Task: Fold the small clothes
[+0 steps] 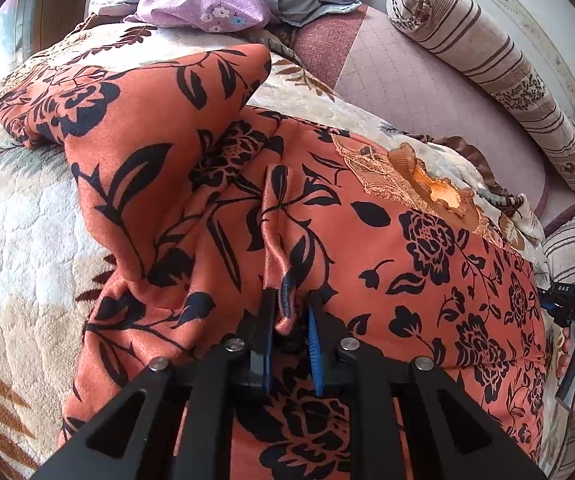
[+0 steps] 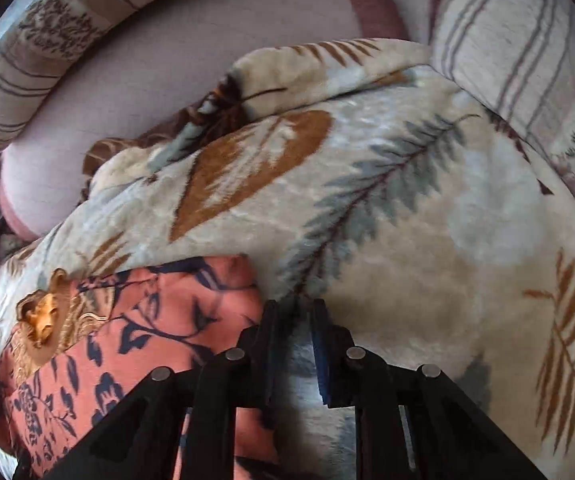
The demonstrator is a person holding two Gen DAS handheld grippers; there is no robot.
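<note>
The orange dress (image 1: 215,184) lies on the blanket (image 2: 427,240), my left gripper (image 1: 291,308) pinching a fold, my right gripper (image 2: 293,312) spread beside its edge.

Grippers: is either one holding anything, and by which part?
The left gripper pinches a raised fold in the middle of the orange floral garment. The right gripper holds nothing, open over the blanket.

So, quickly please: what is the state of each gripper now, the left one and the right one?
Left gripper: shut on a fold of the orange floral garment.
Right gripper: jaws slightly apart, holding nothing, over the blanket.
</note>
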